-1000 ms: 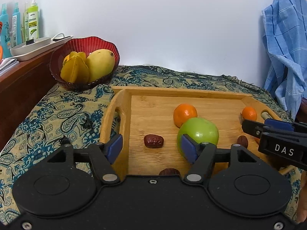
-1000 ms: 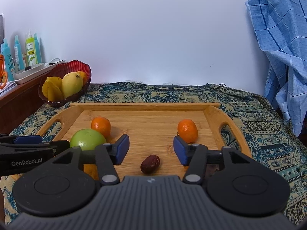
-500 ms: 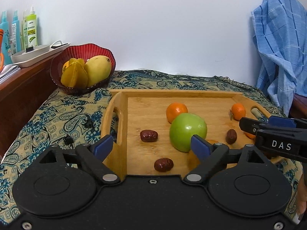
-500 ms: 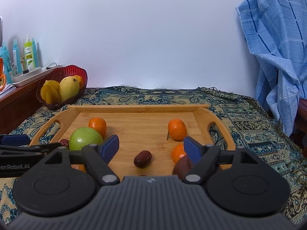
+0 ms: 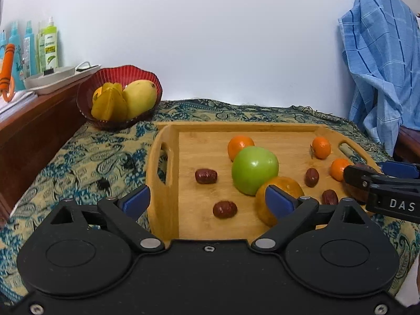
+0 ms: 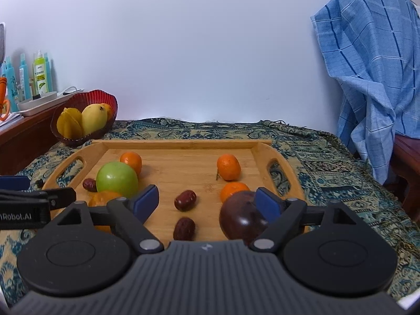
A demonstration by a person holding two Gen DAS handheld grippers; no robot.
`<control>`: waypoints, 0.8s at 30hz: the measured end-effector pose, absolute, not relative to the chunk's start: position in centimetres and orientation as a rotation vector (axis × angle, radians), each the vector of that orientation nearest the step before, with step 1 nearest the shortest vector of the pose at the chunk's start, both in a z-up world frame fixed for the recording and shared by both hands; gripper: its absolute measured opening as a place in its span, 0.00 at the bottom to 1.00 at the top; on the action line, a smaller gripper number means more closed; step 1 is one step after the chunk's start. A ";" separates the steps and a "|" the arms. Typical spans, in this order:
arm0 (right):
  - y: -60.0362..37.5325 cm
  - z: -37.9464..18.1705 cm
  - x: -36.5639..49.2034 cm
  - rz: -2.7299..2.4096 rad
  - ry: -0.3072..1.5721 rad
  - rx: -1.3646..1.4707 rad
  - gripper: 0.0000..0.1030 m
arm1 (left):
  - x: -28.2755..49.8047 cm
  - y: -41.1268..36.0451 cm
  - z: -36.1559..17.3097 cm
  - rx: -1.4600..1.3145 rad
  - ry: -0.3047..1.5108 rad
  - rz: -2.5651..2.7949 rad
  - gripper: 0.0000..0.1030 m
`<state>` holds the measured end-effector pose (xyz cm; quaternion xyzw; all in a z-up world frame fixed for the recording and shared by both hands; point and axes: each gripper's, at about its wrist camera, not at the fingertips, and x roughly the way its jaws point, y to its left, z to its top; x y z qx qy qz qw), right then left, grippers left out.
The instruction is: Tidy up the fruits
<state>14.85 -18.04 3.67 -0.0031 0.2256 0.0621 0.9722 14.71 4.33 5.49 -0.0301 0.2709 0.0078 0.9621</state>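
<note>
Left tongs [image 5: 207,200]: mine, jaws just been opening, spread wide now, nothing pinched; the near tray wall sits between them, a big orange [image 5: 279,199] behind the right pad.
Right tongs [image 6: 207,200]: jaws likewise just been opening, gaping and empty, a dark plum [image 6: 242,216] just inside the right pad.
Tray [image 6: 183,144]: wooden, on the patterned cloth [image 6: 315,157], carrying a green apple [image 6: 116,178], mandarins and red dates.
Red bowl [image 5: 118,97]: beyond the tray's left corner, holding a mango [image 5: 139,98] and starfruit [image 5: 109,105].
</note>
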 end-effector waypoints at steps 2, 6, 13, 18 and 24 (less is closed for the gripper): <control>-18.4 3.6 14.2 0.119 0.457 -0.002 0.88 | 14.2 4.4 5.2 -0.072 0.554 0.011 0.92; -18.9 3.1 12.9 0.110 0.464 0.014 0.90 | 13.2 4.6 4.8 -0.088 0.556 0.002 0.92; -18.6 2.3 10.7 0.113 0.463 -0.014 0.96 | 12.2 5.4 4.3 -0.105 0.572 0.019 0.92; -18.4 1.6 10.0 0.112 0.482 -0.013 1.00 | 11.4 5.1 3.9 -0.085 0.581 0.017 0.93; -18.6 0.7 9.7 0.097 0.507 -0.033 1.00 | 11.1 4.5 3.1 -0.097 0.625 -0.012 0.94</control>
